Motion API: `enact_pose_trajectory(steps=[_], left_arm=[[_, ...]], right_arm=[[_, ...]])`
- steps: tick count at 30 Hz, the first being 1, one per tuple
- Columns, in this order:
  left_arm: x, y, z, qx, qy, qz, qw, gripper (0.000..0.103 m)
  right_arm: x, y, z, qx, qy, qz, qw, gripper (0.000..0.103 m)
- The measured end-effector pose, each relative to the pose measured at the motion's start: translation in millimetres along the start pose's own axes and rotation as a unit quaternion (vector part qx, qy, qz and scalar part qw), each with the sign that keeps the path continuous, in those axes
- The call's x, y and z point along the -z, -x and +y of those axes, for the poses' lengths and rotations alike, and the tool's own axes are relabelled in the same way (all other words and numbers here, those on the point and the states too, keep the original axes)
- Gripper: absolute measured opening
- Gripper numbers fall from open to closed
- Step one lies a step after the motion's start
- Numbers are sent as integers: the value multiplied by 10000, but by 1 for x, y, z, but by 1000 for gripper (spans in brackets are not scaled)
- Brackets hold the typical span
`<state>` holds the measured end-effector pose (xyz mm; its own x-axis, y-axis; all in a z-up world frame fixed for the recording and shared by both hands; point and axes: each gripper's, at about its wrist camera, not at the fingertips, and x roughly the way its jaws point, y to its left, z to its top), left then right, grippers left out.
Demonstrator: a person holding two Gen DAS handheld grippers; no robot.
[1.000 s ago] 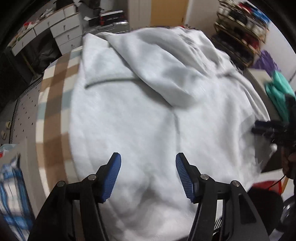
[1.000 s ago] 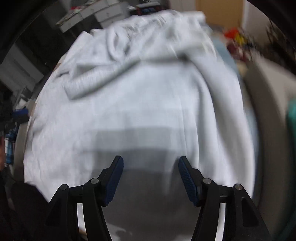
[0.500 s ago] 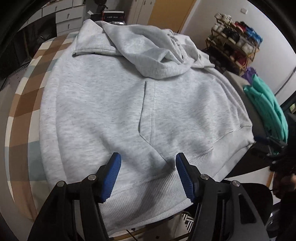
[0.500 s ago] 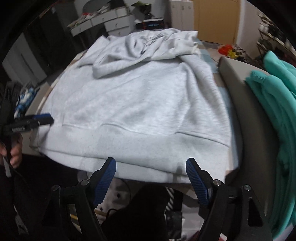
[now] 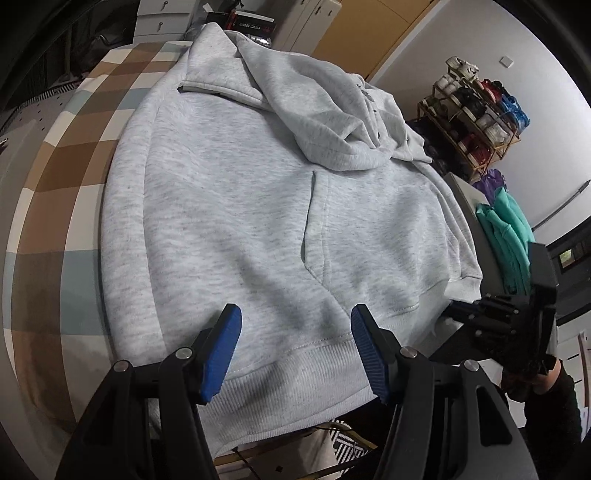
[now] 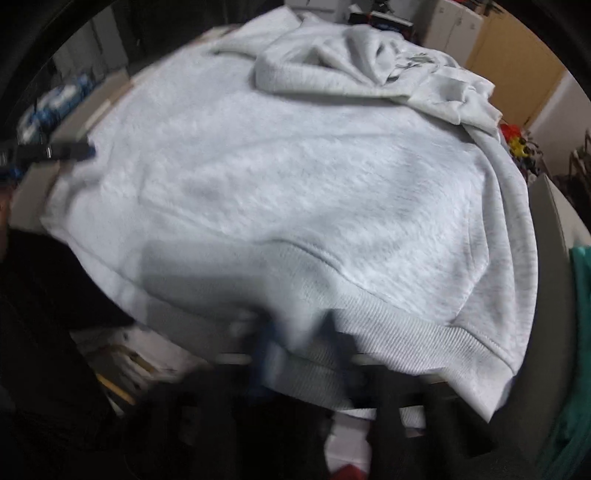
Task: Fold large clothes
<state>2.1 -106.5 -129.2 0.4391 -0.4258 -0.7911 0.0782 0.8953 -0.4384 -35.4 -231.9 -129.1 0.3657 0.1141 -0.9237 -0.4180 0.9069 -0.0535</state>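
Lying spread front-up on the checked bench [image 5: 66, 177], the grey hoodie [image 5: 236, 206] looks thick, soft and floppy; its ribbed hem [image 6: 399, 332] offers purchase. Left claw [image 5: 295, 350] stands apart above it; right claw [image 6: 295, 354] is pinched on the near hem.

Checked brown, cream and pale-blue table cover [image 5: 62, 206] at left of frame. White drawer units [image 5: 159, 22] upper left. Tan wooden door [image 5: 365, 33] at top centre. White wall [image 5: 491, 40] upper right; below it a gold wire rack [image 5: 476, 122] crammed with shoes. Light dim, even.
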Motion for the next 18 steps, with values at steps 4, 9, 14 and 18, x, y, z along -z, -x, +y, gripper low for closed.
enact_pose_trajectory(steps=[4, 9, 14, 18], left_arm=[[3, -4, 1, -143, -53, 86, 9998, 56], [4, -6, 4, -207, -54, 136, 9997, 56], [6, -10, 3, -369, -127, 196, 9990, 56], [8, -12, -1, -480, -262, 197, 9983, 56]], right_arm=[[6, 12, 5, 49, 73, -216, 9997, 4], [13, 29, -3, -120, -184, -108, 9997, 4], [29, 21, -16, -84, -396, 600, 9974, 0], [21, 45, -37, -439, -738, -67, 9963, 3]])
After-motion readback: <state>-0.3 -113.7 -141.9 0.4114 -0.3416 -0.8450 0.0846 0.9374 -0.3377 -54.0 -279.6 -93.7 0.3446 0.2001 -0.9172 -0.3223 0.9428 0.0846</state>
